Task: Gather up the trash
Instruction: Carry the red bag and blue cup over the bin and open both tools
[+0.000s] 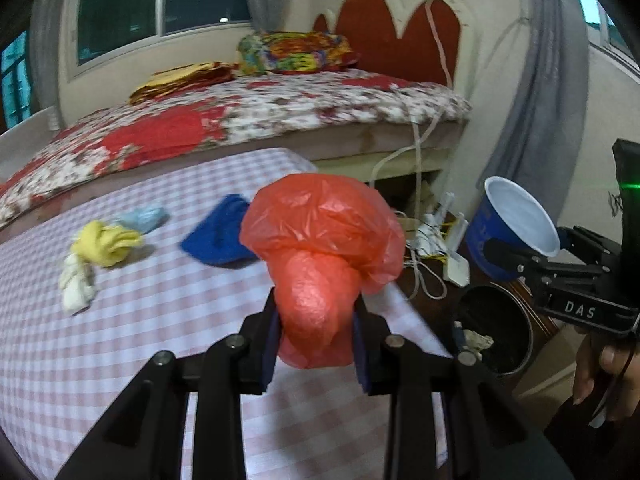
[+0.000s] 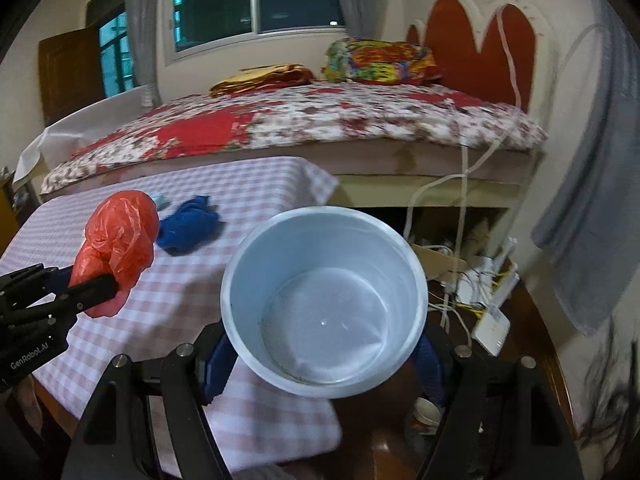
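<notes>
Counting one red bag (image 1: 320,240), one blue cup (image 2: 324,300), three cloths (image 1: 218,236).

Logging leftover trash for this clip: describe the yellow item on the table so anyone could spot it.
Find the checked table in front of the bed. Near its left side lies a crumpled yellow rag, with a white rag beside it and a pale blue one behind. It is the only yellow piece there.

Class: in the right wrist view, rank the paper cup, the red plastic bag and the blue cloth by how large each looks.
1. Paper cup, largest, though nearest the camera.
2. Red plastic bag.
3. Blue cloth, smallest, though it lies farthest back.
</notes>
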`<control>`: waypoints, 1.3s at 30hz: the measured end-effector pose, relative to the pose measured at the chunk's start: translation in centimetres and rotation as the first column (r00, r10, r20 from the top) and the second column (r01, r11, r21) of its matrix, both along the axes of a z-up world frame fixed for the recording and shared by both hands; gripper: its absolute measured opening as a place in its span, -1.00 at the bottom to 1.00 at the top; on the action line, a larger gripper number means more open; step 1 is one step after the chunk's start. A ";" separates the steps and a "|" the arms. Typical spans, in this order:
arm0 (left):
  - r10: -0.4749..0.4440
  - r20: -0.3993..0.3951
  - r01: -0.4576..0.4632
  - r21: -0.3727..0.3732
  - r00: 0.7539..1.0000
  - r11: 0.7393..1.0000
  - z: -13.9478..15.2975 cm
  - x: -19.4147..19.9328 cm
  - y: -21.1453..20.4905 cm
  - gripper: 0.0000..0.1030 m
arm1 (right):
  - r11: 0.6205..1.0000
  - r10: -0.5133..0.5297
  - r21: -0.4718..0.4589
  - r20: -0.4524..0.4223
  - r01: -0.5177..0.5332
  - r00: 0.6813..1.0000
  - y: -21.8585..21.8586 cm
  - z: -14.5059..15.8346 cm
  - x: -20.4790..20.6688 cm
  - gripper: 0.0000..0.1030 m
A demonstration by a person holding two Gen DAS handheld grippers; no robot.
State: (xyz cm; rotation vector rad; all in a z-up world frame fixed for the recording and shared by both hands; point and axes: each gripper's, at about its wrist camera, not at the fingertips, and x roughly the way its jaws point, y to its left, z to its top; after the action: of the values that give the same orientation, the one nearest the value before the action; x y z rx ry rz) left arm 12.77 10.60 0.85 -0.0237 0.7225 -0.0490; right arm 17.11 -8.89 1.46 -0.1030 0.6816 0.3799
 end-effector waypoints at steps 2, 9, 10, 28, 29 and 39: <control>-0.027 -0.005 0.027 0.003 1.000 1.000 -0.2 0.4 -1.4 -0.36 | 1.000 -0.029 -0.006 -0.004 0.029 1.000 -1.7 -0.3 0.0 0.49; -0.129 -0.030 0.129 0.003 0.991 0.992 -1.1 1.3 -6.3 -0.36 | 0.994 -0.105 -0.021 -0.021 0.105 0.994 -7.3 -1.6 0.0 0.49; -0.140 -0.033 0.140 0.002 0.990 0.990 -1.3 1.4 -6.8 -0.36 | 0.993 -0.115 -0.027 -0.022 0.114 0.993 -8.1 -1.9 0.0 0.49; -0.419 -0.145 0.417 -0.044 0.897 0.908 -6.8 3.1 -18.8 -0.38 | 0.970 -0.214 -0.143 -0.105 0.198 0.971 -20.3 -8.0 -0.2 0.49; -0.428 -0.150 0.425 -0.050 0.891 0.904 -7.2 3.2 -19.3 -0.39 | 0.970 -0.213 -0.147 -0.114 0.195 0.970 -20.8 -8.5 -0.2 0.49; -0.514 -0.231 0.512 -0.072 0.826 0.856 -11.1 5.2 -23.8 -0.39 | 0.970 -0.149 -0.220 -0.188 0.106 0.971 -22.3 -13.8 0.5 0.49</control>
State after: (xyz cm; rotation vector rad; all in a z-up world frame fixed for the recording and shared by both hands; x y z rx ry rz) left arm 17.97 -13.16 -10.26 0.1640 0.9599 -0.5779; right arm 17.63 -31.24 -12.33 -0.2205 0.9250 0.1942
